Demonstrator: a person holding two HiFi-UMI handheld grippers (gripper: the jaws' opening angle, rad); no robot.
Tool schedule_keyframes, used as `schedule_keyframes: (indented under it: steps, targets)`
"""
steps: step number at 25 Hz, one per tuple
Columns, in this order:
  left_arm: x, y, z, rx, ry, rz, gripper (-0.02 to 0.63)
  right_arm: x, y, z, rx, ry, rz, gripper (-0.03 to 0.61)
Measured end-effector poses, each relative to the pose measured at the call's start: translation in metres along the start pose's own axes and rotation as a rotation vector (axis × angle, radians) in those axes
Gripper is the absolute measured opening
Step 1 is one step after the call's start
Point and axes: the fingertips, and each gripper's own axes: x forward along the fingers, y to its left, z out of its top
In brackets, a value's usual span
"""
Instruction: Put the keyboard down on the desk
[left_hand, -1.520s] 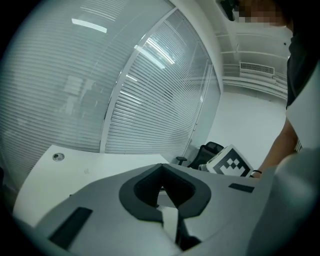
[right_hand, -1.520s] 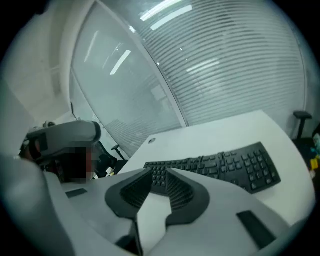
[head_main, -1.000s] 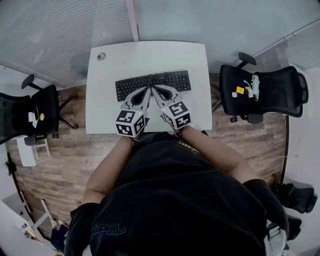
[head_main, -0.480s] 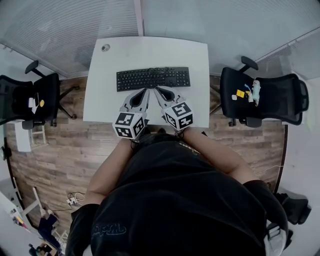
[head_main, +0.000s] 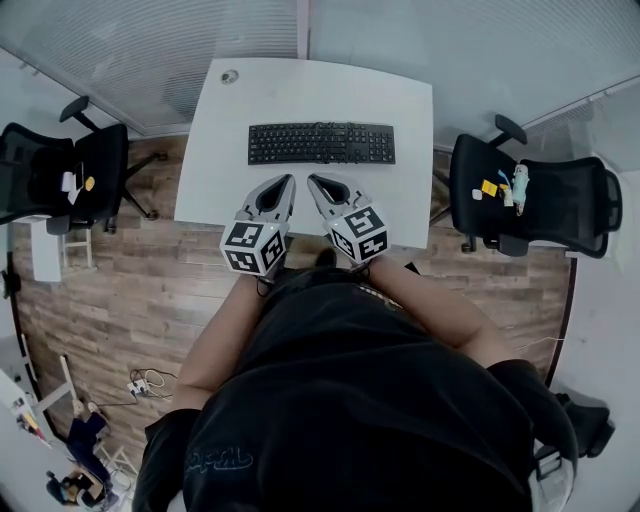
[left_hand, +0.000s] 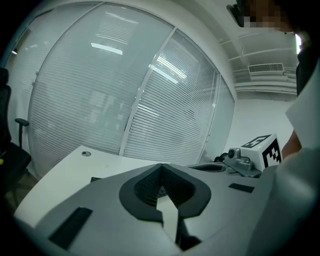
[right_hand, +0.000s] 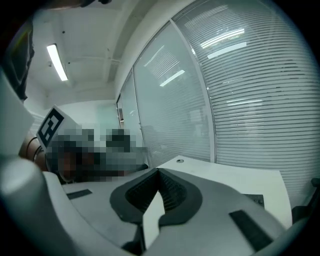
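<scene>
A black keyboard (head_main: 322, 143) lies flat across the middle of the white desk (head_main: 410, 100). My left gripper (head_main: 281, 184) and right gripper (head_main: 318, 183) hover side by side above the desk's near edge, a short gap short of the keyboard. Both are shut, tips touching, with nothing between them. In the left gripper view the jaws of the left gripper (left_hand: 161, 170) meet over the desk (left_hand: 75, 162), and a dark corner of the keyboard (left_hand: 95, 179) peeks out. In the right gripper view, the right gripper (right_hand: 159, 174) is likewise shut, with a bit of the keyboard (right_hand: 256, 200) at the right.
Black office chairs stand at the left (head_main: 70, 180) and at the right (head_main: 530, 195), the right one carrying small items. A round cable grommet (head_main: 230, 76) sits at the desk's far left corner. Glass partitions with blinds (head_main: 150, 40) rise behind the desk. The floor (head_main: 130, 290) is wood.
Both grippers have drawn back from the keyboard's near edge toward the person. The keyboard now lies alone on the desk, straighter than before.
</scene>
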Motion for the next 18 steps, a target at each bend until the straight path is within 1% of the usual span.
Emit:
schedule_keyframes:
  steps: [7, 11, 18]
  targets:
    - [-0.034, 0.019, -0.004, 0.034, 0.022, -0.003, 0.014, 0.011, 0.035, -0.008, 0.057, 0.007, -0.009, 0.023]
    - [-0.055, 0.025, -0.010, 0.046, 0.041, -0.030, 0.014, 0.015, 0.060, -0.010, 0.065, 0.001, -0.020, 0.023]
    - [-0.084, 0.019, -0.010, 0.087, 0.043, -0.093, 0.014, 0.010, 0.093, -0.002, 0.060, -0.035, -0.062, 0.023]
